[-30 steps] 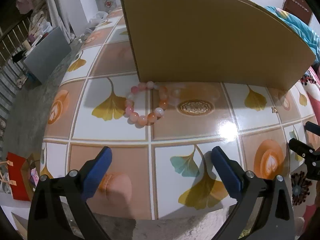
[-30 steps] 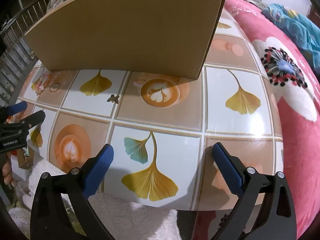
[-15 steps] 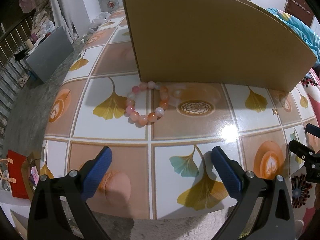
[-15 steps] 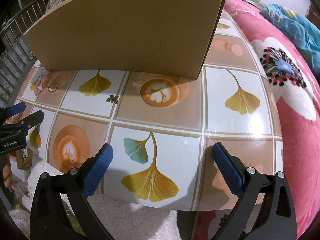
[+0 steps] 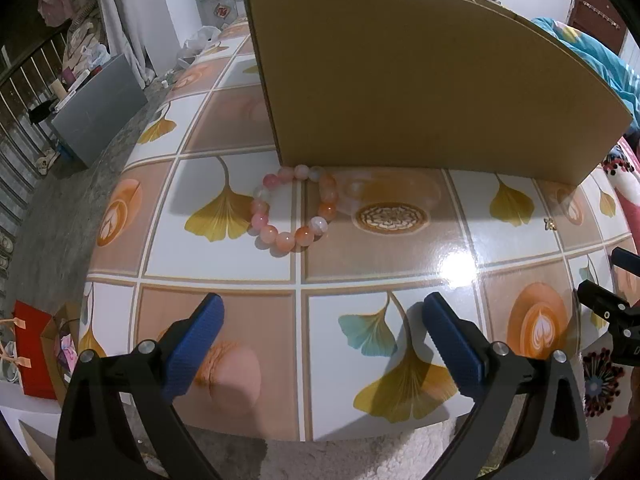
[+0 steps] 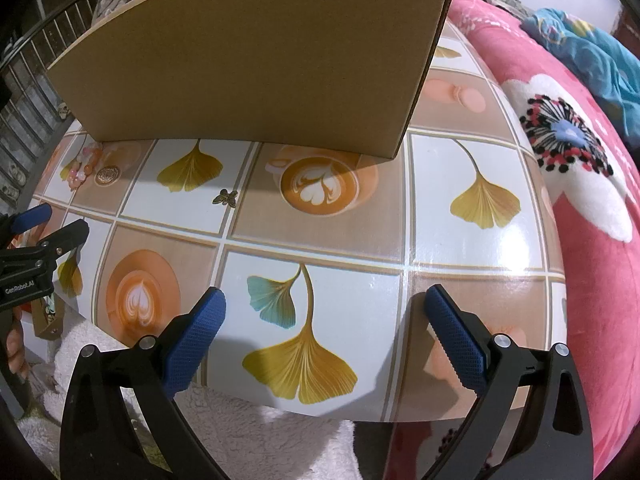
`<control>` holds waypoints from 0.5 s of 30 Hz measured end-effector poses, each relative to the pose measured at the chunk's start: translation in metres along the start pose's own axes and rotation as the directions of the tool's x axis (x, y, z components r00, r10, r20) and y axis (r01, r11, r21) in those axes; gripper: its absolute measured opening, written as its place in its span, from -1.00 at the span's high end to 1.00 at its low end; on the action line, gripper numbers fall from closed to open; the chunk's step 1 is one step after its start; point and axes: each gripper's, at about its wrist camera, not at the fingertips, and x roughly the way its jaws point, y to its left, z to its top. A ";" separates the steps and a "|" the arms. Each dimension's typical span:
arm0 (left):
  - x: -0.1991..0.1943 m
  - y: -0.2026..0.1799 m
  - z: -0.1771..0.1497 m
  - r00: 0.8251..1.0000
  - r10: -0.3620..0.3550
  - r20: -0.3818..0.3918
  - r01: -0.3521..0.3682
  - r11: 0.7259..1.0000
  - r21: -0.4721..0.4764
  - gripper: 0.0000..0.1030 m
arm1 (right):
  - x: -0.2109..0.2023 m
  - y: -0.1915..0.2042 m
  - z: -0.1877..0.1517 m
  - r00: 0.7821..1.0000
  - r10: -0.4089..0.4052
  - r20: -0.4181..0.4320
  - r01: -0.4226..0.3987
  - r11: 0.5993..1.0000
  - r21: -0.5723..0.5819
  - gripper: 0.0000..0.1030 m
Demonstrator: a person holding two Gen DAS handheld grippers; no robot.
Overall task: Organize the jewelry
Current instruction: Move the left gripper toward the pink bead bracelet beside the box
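Tabletop [image 5: 224,272] with glossy tile print of ginkgo leaves and latte cups, filling both wrist views. Pink floral blanket [image 6: 592,208] on a bed along the far right edge, seen from the right wrist. Tall brown cardboard box [image 5: 420,92] standing upright at mid-tabletop, its near wall facing both cameras. Left hand-held gripper [image 5: 320,340] poised over the near tabletop edge, blue-padded fingers [image 5: 196,340] spread wide, gripping nothing. Right hand-held gripper [image 6: 324,332] likewise poised over the near edge further right, fingers [image 6: 452,332] wide apart and empty. Pink, orange and white bead bracelet [image 5: 294,210] lying flat on the tabletop just in front of the box's left corner, its far beads close against the box wall, well ahead of the left hand-held gripper and untouched. Clear glassy ring [image 5: 394,192], faint and hard to make out, lying just right of the bracelet near the box. Small gold butterfly charm [image 6: 225,197] lying alone on a tile seam, apart from the box and well ahead of the right hand-held gripper.
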 end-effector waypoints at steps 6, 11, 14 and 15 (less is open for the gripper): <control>0.000 0.000 0.000 1.000 0.001 0.000 -0.001 1.000 0.000 -0.89 | 0.000 0.001 0.001 1.000 0.001 0.000 -0.001 1.000 0.001 -0.86; 0.000 0.000 0.000 1.000 0.000 0.001 0.000 1.000 0.000 -0.89 | 0.000 0.002 0.002 1.000 0.001 0.003 -0.001 1.000 0.002 -0.86; 0.000 -0.001 0.000 1.000 0.000 0.001 0.000 1.000 0.001 -0.89 | 0.000 0.002 0.002 1.000 0.001 0.003 -0.001 1.000 0.001 -0.86; 0.000 -0.001 0.000 1.000 0.001 0.003 -0.001 1.000 0.002 -0.89 | 0.000 0.002 0.002 1.000 0.001 0.003 -0.001 1.000 0.002 -0.86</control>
